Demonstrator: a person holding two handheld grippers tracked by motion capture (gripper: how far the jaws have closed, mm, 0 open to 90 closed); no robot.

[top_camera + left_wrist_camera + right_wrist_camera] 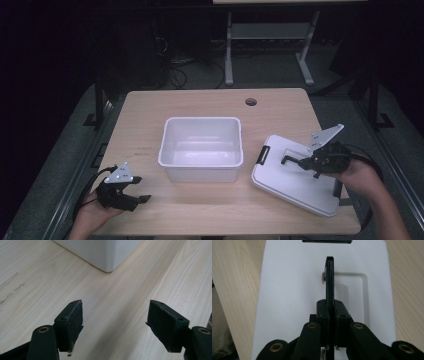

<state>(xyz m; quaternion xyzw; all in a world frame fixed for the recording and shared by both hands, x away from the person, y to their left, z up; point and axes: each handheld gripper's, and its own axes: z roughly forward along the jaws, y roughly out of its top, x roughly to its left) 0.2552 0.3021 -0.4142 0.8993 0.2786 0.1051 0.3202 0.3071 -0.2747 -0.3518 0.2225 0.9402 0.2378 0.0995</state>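
A white lid (290, 182) lies askew on the right side of the wooden table (150, 135). Its black handle (289, 159) stands up out of a recess in the lid. My right gripper (303, 162) is shut on that handle. In the right gripper view the thin handle (329, 277) runs upright between the closed jaws of that gripper (330, 304), over the lid (287, 290). An empty white bin (201, 148) sits mid-table. My left gripper (141, 189) rests at the front left, open and holding nothing. The left gripper view has this gripper (114, 322) above bare wood, with a bin corner (105, 255) ahead.
Black latches sit at the lid's left end (263, 154) and near its right end (340, 192). A round cable hole (251, 102) is in the far part of the tabletop. Beyond the table stand a desk frame (229, 55) and cables on a dark floor.
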